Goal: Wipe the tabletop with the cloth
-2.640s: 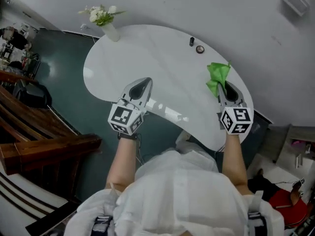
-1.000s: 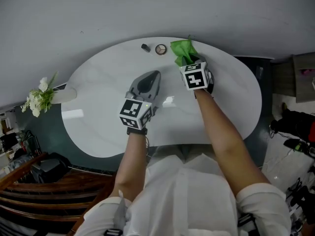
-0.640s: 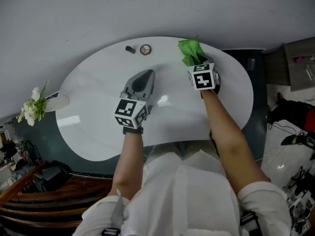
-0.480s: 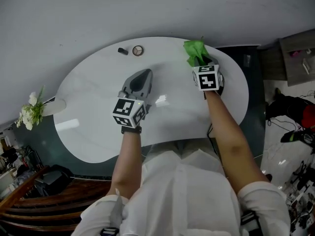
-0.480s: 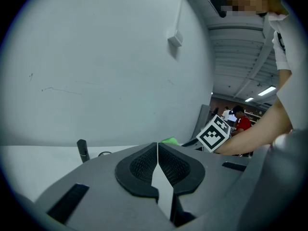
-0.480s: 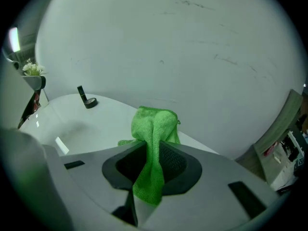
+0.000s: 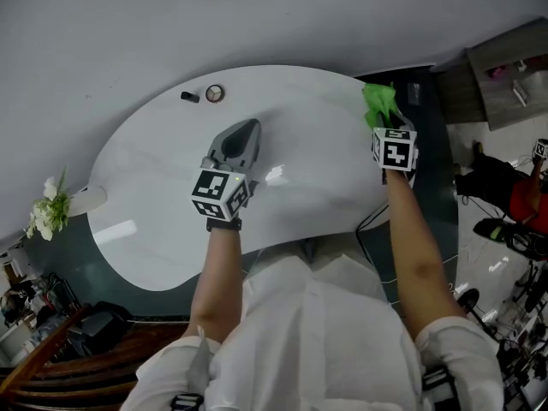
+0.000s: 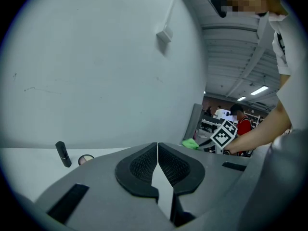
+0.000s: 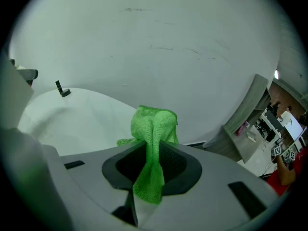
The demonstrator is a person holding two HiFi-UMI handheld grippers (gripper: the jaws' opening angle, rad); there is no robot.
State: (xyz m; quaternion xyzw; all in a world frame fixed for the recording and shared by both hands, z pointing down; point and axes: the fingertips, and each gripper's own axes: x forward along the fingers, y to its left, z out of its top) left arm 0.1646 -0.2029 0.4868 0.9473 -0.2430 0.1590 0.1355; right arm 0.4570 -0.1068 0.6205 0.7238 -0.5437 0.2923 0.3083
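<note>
A bright green cloth point(image 7: 378, 104) is pinched in my right gripper point(image 7: 383, 127), which is shut on it at the right end of the white oval tabletop point(image 7: 171, 178). In the right gripper view the green cloth point(image 9: 153, 143) bunches up between the jaws and hangs over the table's edge. My left gripper point(image 7: 241, 134) hovers over the table's middle, shut with nothing between its pads. In the left gripper view the left gripper point(image 8: 157, 150) points toward the wall, and the right gripper's marker cube point(image 8: 224, 135) shows beyond it.
A small dark tube point(image 7: 188, 97) and a round compact point(image 7: 214, 93) lie at the table's far edge. A vase of white flowers point(image 7: 53, 211) stands at the left end. A grey cabinet point(image 7: 505, 67) and cables on the floor lie to the right.
My right gripper has slid the green cloth rightward along the far edge to the table's right end. The left gripper has stayed over the middle.
</note>
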